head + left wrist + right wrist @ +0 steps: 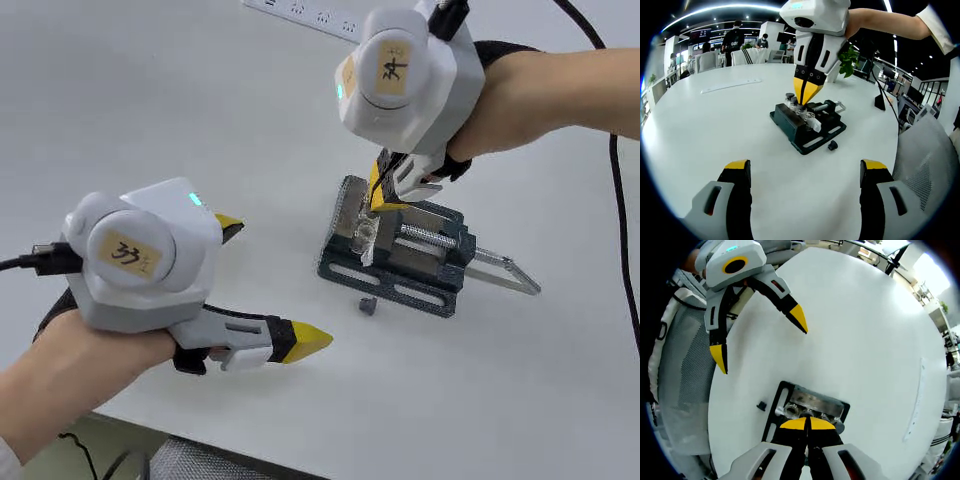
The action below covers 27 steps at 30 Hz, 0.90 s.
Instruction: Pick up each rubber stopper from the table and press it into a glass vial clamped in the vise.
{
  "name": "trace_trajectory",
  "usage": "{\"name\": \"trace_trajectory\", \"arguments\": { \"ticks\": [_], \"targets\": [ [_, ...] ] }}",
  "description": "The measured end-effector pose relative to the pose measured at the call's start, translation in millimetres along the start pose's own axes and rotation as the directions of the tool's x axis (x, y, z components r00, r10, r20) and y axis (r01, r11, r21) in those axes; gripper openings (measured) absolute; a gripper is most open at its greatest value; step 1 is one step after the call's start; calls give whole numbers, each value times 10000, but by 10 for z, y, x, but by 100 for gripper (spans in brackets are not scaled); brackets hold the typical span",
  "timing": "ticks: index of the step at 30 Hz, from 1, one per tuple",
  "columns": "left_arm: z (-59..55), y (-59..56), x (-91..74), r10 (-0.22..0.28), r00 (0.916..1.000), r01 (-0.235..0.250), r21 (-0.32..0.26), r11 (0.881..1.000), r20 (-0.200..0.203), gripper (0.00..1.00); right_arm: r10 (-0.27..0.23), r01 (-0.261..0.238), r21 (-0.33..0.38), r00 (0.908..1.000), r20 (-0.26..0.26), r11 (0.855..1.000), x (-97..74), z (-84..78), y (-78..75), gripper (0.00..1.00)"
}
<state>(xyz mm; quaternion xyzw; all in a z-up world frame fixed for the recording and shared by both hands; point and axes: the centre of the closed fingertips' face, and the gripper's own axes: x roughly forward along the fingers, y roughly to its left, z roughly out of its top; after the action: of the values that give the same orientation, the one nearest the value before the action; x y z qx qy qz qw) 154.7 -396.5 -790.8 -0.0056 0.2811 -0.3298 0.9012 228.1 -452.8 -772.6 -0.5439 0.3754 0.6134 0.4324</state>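
A dark vise (430,262) stands on the white table and clamps a row of clear glass vials (362,238). My right gripper (385,197) points down onto the vials with its yellow tips pressed together; I see nothing between them. In the right gripper view the shut tips (807,424) cover the middle of the row of vials (791,411) in the vise (781,395). One loose dark rubber stopper (367,306) lies on the table just in front of the vise. My left gripper (270,283) hovers open to the left, holding nothing, its jaws spread wide (805,167).
The vise's handle (505,265) sticks out to the right. A white power strip (310,15) lies at the far edge. A black cable (622,200) runs down the right side. A mesh chair (927,165) stands beside the table; people sit in the background.
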Motion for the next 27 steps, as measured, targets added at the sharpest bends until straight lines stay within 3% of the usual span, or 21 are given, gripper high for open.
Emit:
{"name": "trace_trajectory", "arguments": {
  "ticks": [1,10,21,27],
  "targets": [
    [-1,-3,-1,-16,10000,16,-38,10000,-38,89,122,-129,435,9998,163,9990,13,1,-10,0],
    [75,23,-22,52,10000,-52,188,9998,-30,89,321,-364,817,9981,534,9960,-3,-13,-13,0],
    [75,9,-45,69,9999,-66,275,9996,-74,89,104,-132,396,9976,680,9991,-22,12,26,0],
    [95,22,-58,90,10000,-89,285,9996,-27,89,39,-96,599,9954,954,9982,-26,10,7,0]
  ]
}}
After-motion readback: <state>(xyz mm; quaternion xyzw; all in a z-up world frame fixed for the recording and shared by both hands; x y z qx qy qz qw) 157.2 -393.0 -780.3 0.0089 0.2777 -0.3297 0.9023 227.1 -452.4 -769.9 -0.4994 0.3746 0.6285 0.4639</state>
